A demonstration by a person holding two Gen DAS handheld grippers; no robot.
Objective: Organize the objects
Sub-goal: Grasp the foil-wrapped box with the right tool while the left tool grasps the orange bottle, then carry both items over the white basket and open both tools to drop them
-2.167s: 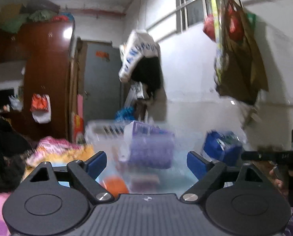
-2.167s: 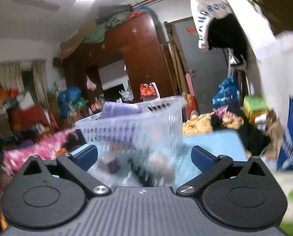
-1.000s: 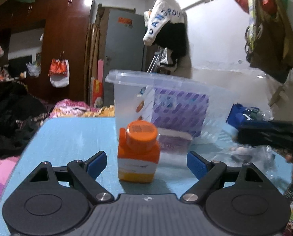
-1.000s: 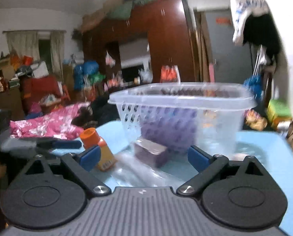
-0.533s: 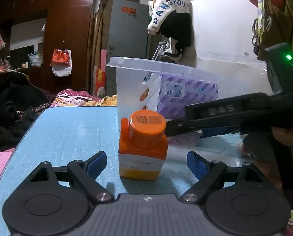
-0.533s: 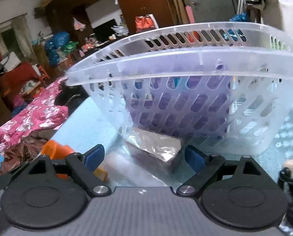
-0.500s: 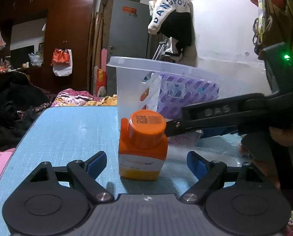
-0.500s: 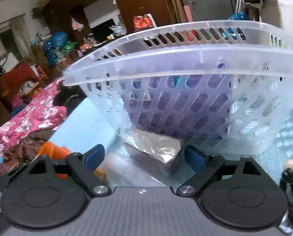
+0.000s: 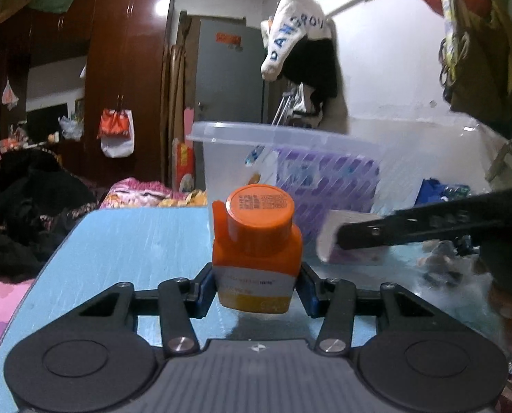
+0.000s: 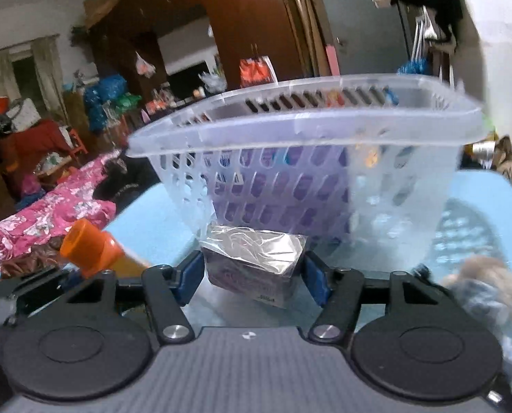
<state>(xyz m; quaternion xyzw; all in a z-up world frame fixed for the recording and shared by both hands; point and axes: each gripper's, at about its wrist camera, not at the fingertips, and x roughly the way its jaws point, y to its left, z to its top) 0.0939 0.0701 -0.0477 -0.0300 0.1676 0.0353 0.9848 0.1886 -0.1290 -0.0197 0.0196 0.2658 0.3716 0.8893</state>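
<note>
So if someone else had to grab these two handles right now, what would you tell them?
Left gripper: shut on the orange bottle, which looks lifted slightly off the blue table.
Right gripper: shut on the small wrapped box, just in front of the clear basket.
Done: a purple item already sits in the basket.
Left: probably drop both the bottle and the box into the basket.

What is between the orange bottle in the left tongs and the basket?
Nothing visible. The left tongs grip the orange bottle, and the basket stands just behind it; its rim sits above the bottle's cap.
</note>
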